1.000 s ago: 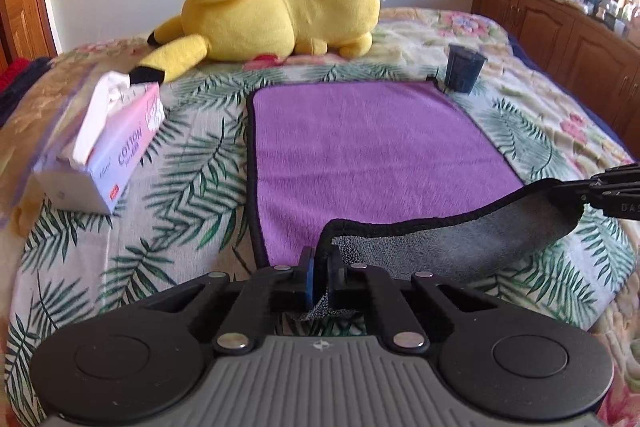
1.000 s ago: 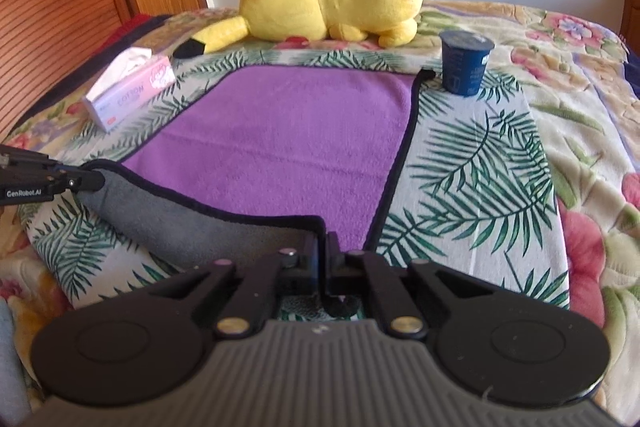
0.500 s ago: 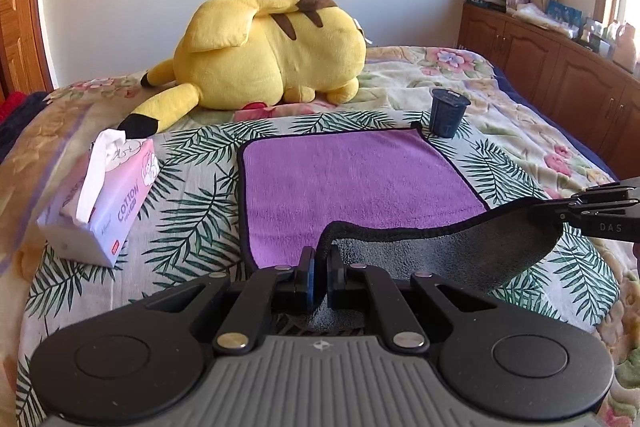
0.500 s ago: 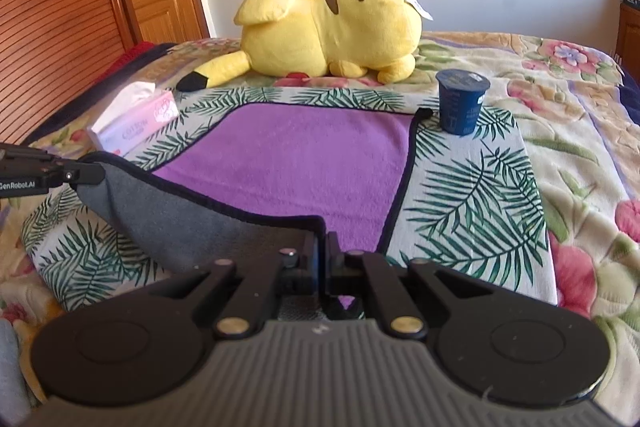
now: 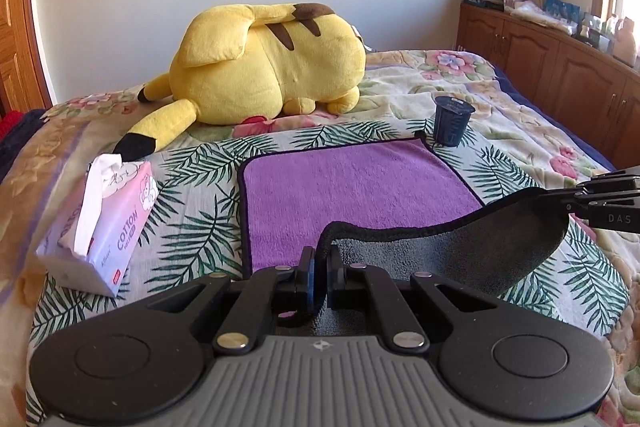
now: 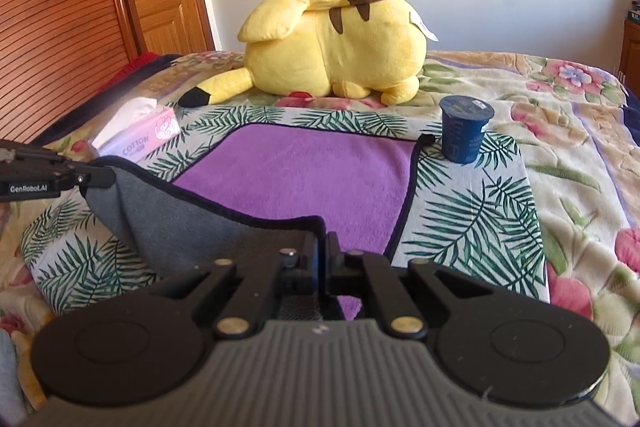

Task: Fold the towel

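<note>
Purple towel (image 5: 352, 187) lay flat on bed (image 6: 568, 163), far edge short of yellow plush toy (image 5: 272, 75), far right corner just beside dark cup (image 6: 466, 133). Near edge lifted, grey underside showing. Left gripper (image 5: 318, 277) jaws clamped on near left corner; right gripper (image 6: 322, 269) jaws clamped on near right corner. Judged step: carrying near edge toward toy for first fold. Best kept level and taut, corners laid onto far corners, clear of cup. Tissue box (image 5: 100, 219) sat left of towel.
</note>
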`<state>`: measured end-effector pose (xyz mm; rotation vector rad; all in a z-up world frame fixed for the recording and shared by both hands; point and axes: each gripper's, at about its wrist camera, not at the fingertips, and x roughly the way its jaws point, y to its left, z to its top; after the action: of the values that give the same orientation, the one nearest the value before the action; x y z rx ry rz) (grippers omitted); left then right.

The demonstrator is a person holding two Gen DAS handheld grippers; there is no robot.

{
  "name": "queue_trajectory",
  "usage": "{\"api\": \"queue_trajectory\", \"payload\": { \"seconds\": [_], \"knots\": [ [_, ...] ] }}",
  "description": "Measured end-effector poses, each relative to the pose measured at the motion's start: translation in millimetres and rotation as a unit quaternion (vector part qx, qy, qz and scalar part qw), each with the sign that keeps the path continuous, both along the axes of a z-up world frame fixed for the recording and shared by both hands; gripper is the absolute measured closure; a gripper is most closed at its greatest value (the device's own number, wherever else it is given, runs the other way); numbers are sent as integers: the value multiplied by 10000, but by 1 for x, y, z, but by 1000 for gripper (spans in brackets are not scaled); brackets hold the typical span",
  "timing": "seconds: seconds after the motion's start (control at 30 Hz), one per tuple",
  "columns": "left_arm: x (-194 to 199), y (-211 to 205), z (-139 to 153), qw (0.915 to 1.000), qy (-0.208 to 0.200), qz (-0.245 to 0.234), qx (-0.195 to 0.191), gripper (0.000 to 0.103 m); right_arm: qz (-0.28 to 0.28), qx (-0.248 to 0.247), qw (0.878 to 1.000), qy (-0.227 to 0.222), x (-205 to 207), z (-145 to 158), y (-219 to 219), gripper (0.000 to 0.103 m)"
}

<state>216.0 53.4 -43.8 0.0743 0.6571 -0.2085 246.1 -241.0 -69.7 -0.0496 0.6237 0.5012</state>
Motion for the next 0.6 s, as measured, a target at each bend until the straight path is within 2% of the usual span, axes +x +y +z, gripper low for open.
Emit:
{"api": "queue_trajectory", "payload": {
  "seconds": [0.6],
  "knots": [
    [17, 5, 17, 9995, -297, -64, -35, 103, -59, 117, 9990, -432, 11, 20, -2, 99]
  ]
}}
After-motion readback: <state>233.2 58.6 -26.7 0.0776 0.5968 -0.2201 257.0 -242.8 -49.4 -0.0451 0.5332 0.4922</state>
